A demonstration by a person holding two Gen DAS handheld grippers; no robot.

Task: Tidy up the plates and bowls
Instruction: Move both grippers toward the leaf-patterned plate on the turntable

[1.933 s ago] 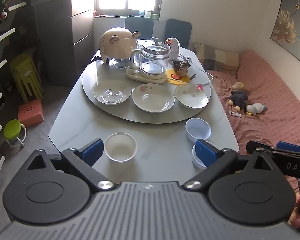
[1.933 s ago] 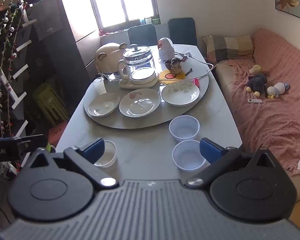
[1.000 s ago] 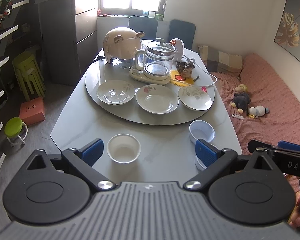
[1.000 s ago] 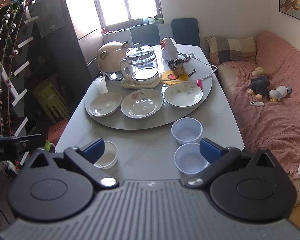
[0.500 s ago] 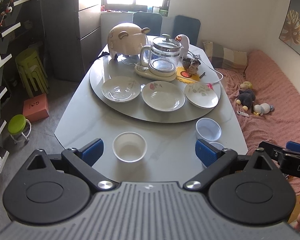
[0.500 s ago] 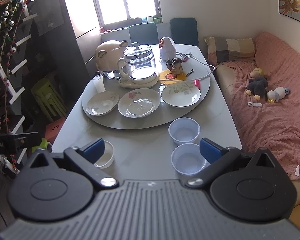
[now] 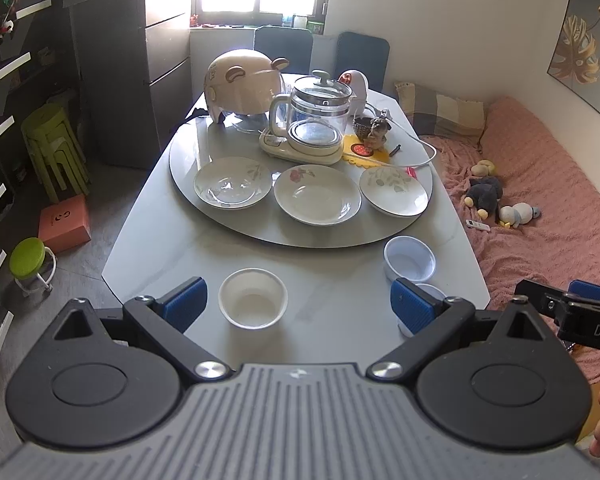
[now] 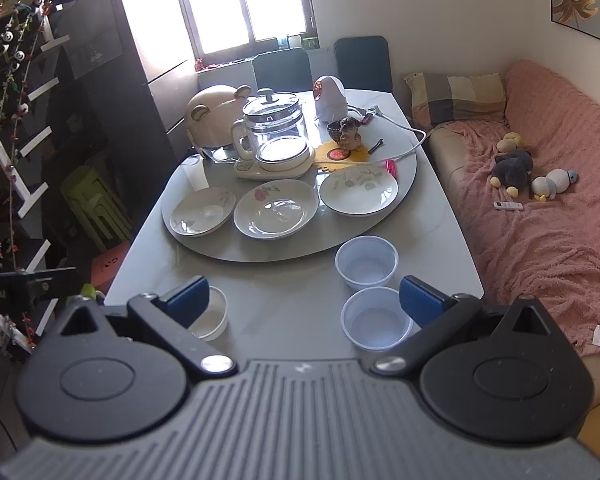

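Note:
Three floral plates sit in a row on the round turntable point(image 7: 220, 224): left plate point(image 7: 233, 188), middle plate point(image 7: 317, 199), right plate point(image 7: 393, 195). A white bowl point(image 7: 253, 298) stands on the table's near edge, between the fingers of my open, empty left gripper point(image 7: 298, 306). Two pale blue bowls stand at the near right: one point(image 8: 366, 263) farther, one point(image 8: 376, 323) nearer. My right gripper point(image 8: 306, 300) is open and empty above the near edge, its right finger beside the nearer blue bowl. The plates also show in the right wrist view point(image 8: 276, 213).
A glass kettle point(image 7: 320, 108) on its base, a bear-shaped cover point(image 7: 242, 84), a small figurine point(image 7: 374, 130) and a white cable point(image 7: 420, 144) fill the turntable's back. Two chairs stand behind the table. A pink sofa point(image 8: 560, 216) with soft toys lies to the right; green stools point(image 7: 54, 144) to the left.
Both grippers have drifted slightly; the left view has shifted so the table sits a little further right and nearer. No object has moved. Both grippers stay open.

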